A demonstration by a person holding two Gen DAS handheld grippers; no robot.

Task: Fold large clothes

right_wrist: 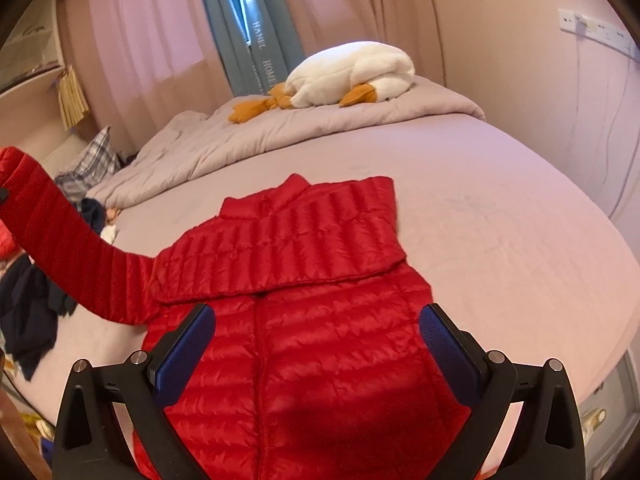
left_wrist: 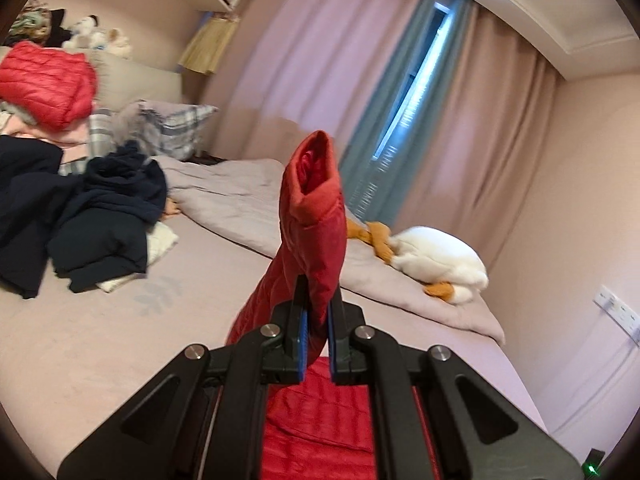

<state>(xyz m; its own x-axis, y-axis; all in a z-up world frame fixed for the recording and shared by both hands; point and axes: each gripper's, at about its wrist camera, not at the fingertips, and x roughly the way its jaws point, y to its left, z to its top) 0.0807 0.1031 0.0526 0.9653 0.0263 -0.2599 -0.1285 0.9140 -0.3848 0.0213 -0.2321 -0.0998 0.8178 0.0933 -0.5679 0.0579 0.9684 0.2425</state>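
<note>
Left wrist view: the left gripper (left_wrist: 316, 312) pinches the red jacket's sleeve (left_wrist: 316, 216), cuff pointing up toward the curtains (left_wrist: 320, 60).

Right wrist view: the right gripper (right_wrist: 316, 356) hangs spread above the red jacket (right_wrist: 304, 304), which lies on the bed (right_wrist: 500, 240), collar toward the plush goose (right_wrist: 352, 74), long axis running away from the camera.

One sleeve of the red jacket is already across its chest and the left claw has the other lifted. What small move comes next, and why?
Probably carry the lifted sleeve across the red jacket and lay it over the folded sleeve. The left claw is shut on it near the cuff, well above the bed, while the right claw hangs open over the jacket's body.
</note>
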